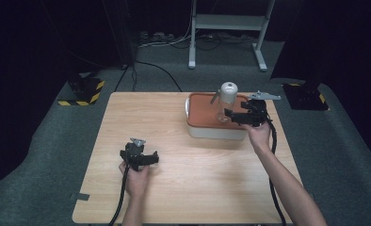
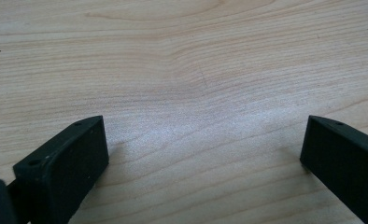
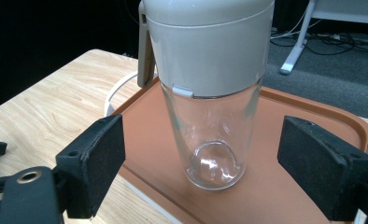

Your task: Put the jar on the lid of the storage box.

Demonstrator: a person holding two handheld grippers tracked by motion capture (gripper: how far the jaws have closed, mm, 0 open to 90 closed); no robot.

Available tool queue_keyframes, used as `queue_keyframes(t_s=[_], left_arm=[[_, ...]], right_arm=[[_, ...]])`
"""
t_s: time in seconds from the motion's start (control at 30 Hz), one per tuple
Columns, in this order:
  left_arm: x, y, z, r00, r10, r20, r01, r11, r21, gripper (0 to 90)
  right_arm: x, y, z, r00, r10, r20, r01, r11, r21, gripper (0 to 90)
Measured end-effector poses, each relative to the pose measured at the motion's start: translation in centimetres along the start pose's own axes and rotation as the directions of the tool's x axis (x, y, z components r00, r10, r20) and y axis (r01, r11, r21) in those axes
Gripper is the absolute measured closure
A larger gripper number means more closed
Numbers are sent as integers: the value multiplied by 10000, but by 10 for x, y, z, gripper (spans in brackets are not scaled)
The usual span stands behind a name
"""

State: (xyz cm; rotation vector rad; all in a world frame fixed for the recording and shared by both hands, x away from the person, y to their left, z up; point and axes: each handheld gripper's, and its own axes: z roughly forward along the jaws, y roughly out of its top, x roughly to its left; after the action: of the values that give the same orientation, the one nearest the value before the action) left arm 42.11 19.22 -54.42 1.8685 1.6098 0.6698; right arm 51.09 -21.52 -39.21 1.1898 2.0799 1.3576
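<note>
A clear bottle (image 3: 210,135) with a beige cap is being kept upright on the orange lid (image 3: 308,126) of a white box (image 1: 216,132) at the far right of the table (image 1: 174,188). The right claw (image 3: 201,163) is being held level around the bottle, its jaws spread wide and clear of the glass on both sides. The left claw (image 2: 205,154) is being held wide open over bare wood, well apart from the box.

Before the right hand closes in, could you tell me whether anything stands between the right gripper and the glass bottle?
Nothing visible does: the right gripper has open jaws either side of the glass bottle, standing upright on the orange lid.
</note>
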Motion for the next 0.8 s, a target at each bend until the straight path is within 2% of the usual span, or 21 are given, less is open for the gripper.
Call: queue_keyframes(t_s=[0.8], left_arm=[[0, 0, 0, 10000, -3, 2, 3, 10000, -1, 9]], right_arm=[[-3, -7, -14, 10000, -51, -51, 50, 9999, -109, 150]])
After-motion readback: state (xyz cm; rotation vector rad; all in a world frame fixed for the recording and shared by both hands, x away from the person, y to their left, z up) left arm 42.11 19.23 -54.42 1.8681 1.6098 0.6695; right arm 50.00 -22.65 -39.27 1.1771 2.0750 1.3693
